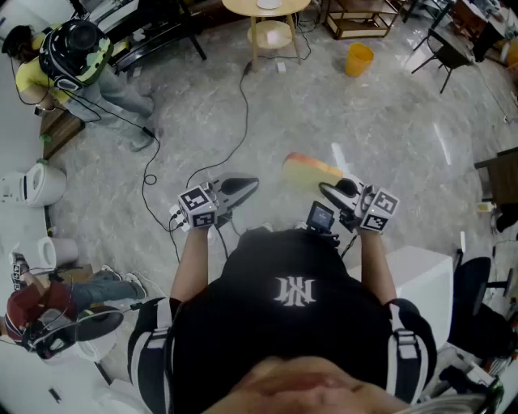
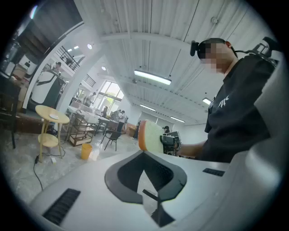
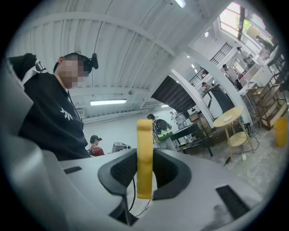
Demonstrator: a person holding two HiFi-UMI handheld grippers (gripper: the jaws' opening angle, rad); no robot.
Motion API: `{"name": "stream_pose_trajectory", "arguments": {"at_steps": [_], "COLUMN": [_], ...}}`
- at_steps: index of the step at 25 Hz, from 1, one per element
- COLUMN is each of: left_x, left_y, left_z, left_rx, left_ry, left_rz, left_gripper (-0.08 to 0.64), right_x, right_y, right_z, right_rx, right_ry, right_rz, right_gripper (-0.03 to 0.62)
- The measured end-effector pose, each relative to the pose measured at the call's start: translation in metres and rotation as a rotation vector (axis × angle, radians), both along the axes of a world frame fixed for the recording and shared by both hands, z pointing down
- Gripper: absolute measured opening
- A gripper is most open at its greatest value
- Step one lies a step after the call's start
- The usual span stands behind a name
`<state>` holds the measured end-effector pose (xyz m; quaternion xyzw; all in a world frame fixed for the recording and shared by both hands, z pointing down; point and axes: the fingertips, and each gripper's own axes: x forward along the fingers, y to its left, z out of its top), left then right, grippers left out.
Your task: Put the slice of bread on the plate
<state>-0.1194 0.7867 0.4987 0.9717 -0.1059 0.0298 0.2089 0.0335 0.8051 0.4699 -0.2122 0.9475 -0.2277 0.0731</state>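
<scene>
My right gripper (image 1: 333, 194) is shut on a slice of bread (image 1: 312, 170) with a pale face and an orange-brown crust, held in the air over the floor. In the right gripper view the bread (image 3: 144, 135) stands edge-on between the pads of the right gripper (image 3: 145, 154). The left gripper view shows the same slice (image 2: 151, 137) from the side. My left gripper (image 1: 236, 189) hangs apart to the left, shut on nothing, its tips (image 2: 143, 154) meeting. A white plate (image 1: 268, 4) lies on a round yellow table (image 1: 243, 8) far ahead.
A yellow bucket (image 1: 358, 58) stands on the floor right of the table. A black cable (image 1: 240, 121) runs across the floor. People are at the left edge (image 1: 73, 57). A white box (image 1: 417, 271) and dark chairs (image 1: 449, 48) are to the right.
</scene>
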Motion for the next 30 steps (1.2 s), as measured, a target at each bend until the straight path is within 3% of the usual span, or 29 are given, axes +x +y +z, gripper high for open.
{"name": "stream_pose_trajectory", "arguments": {"at_steps": [15, 30], "left_x": [0.03, 0.022], "left_y": [0.005, 0.013], "left_z": [0.012, 0.011], "left_rx": [-0.036, -0.053], "left_ry": [0.014, 0.017], "left_rz": [0.021, -0.017], "left_gripper": [0.008, 0.008], "right_x": [0.011, 0.0], "right_y": [0.002, -0.002], "right_z": [0.012, 0.029], "right_rx": [-0.01, -0.057], "right_ry": [0.025, 0.082], "right_rz": [-0.052, -0.076], "right_gripper": [0.087, 0.087]}}
